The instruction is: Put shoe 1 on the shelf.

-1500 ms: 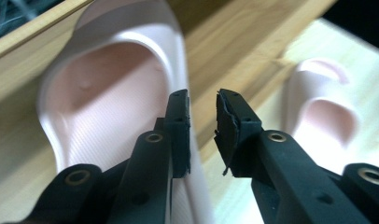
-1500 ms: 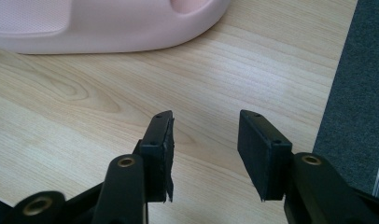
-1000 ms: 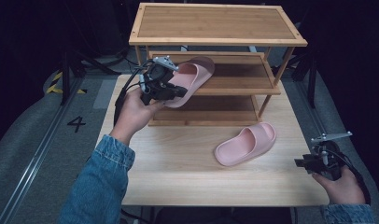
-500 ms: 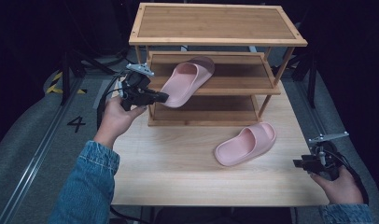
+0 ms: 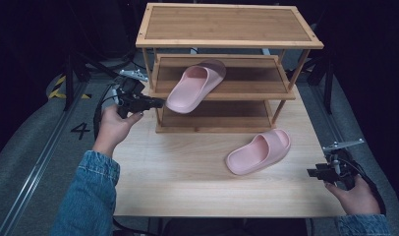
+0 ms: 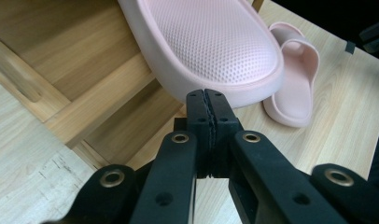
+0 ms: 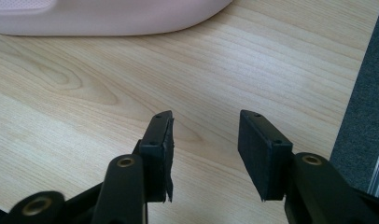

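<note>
Probably a recording lab, dark backdrop, stand legs, numbered floor marking, wooden table

One pink slipper is lying slantwise on the rack's middle shelf, heel overhanging. The other slipper is lying on the table.

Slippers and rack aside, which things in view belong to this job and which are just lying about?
In the job:
slipper on the middle shelf
slipper on the table
shoe rack
left gripper, shut
right gripper, open

Lying about:
floor mat with a "4"
</note>
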### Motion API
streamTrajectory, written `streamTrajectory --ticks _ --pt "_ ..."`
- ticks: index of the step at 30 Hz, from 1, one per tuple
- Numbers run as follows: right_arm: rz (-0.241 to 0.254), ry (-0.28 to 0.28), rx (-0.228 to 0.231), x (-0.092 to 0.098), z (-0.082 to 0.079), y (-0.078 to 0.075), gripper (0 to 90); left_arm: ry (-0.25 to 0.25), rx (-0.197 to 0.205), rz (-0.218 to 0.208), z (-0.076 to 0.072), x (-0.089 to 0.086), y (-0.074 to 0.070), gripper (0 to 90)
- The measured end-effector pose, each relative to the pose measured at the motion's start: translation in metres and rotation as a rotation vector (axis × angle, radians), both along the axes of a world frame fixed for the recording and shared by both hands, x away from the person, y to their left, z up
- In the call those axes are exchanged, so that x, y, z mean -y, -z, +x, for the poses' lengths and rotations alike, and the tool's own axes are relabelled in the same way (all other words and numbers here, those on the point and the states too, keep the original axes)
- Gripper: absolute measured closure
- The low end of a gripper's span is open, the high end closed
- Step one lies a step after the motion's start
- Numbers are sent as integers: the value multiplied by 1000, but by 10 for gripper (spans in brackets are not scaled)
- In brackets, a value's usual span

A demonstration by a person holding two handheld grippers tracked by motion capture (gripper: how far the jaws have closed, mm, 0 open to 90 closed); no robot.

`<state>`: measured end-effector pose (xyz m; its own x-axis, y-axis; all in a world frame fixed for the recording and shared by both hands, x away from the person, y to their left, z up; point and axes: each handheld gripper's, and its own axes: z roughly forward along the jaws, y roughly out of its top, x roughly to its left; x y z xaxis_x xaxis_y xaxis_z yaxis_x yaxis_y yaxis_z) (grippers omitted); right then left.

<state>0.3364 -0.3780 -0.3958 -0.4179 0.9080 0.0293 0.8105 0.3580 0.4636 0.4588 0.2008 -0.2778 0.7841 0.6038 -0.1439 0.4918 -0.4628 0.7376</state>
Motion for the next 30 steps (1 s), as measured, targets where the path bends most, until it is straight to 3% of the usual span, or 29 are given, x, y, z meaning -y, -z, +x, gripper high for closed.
streamTrajectory --ticks 8,15,21,23,27,30 --pt "2 5 3 2 -1 -1 560 53 -7 -12 0 18 2 890" --pt "0 1 0 1 0 0 560 124 -12 -24 -1 53 2 885" --pt "5 11 -6 4 0 0 560 144 -4 -31 -1 77 3 880" --pt "1 7 -4 5 0 1 561 157 -11 -51 -3 80 2 875" --pt "1 8 -4 5 0 1 562 203 -5 -34 -13 95 0 872" --pt "-1 6 -5 3 1 1 562 204 4 -1 -14 106 1 872"
